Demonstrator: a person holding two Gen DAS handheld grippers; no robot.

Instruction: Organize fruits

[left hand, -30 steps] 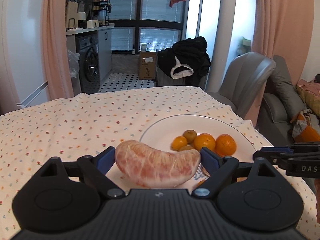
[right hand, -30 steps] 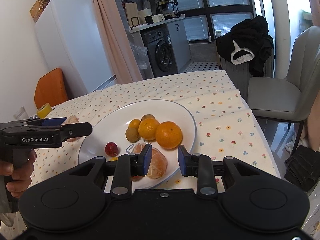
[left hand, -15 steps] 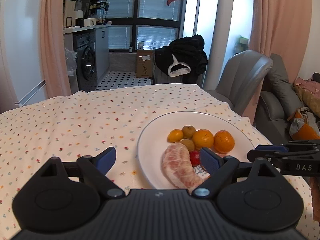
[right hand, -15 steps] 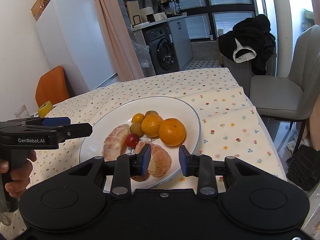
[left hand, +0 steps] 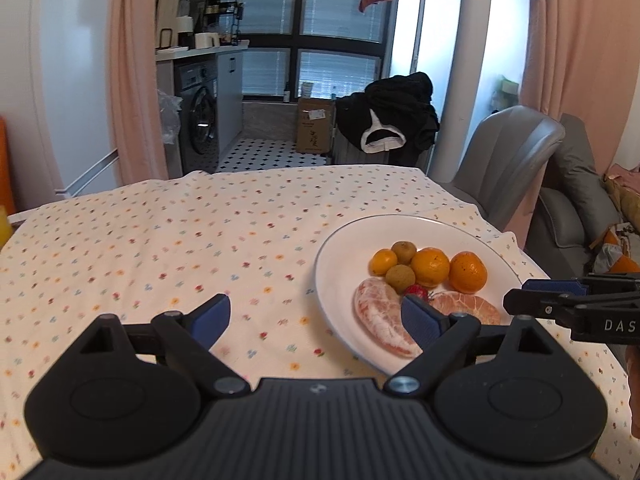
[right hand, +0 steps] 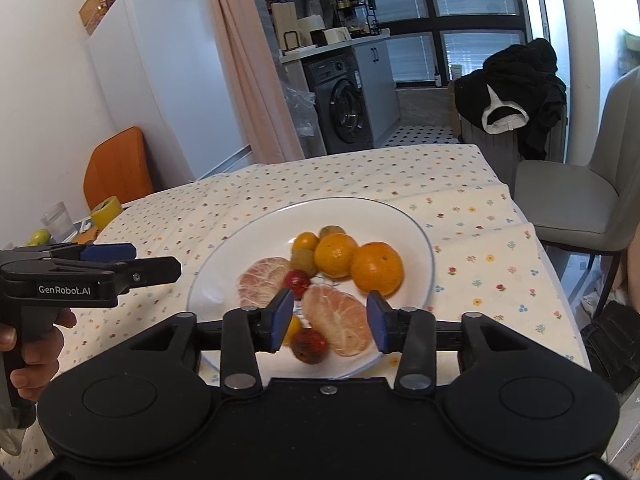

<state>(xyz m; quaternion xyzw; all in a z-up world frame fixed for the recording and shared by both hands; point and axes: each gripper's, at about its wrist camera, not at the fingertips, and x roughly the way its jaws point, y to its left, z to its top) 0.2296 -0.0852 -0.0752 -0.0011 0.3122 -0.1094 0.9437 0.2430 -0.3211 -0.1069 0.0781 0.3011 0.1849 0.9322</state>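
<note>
Fruits all sit on the white plate point(right hand: 420, 236), none gripped. Left gripper point(left hand: 316, 318) spread wide, empty, hovering over the floral tablecloth point(left hand: 180, 240) at the plate's left edge; its right pad point(left hand: 418, 316) overlaps the near pomelo segment point(left hand: 380, 320) in view, contact unclear. Right gripper point(right hand: 328, 320) roughly half open, empty, over the plate's near rim, framing the second pomelo segment point(right hand: 340, 324). Count on the plate: 2 peeled pomelo segments, 2 large oranges point(right hand: 376, 268), 1 small orange point(right hand: 305, 241), 2 brownish-green small fruits point(left hand: 399, 276), 2 red berries point(right hand: 297, 280), plus a yellow bit half hidden behind the right gripper's left pad. Writing: "GenRobot.AI" on the left gripper body seen from the right wrist, "DAS" on the right gripper seen from the left wrist. Around: grey chair point(right hand: 580, 208), washing machine point(right hand: 344, 108), white fridge point(right hand: 168, 80), black clothes pile point(left hand: 394, 120), cardboard box point(left hand: 315, 124).
</note>
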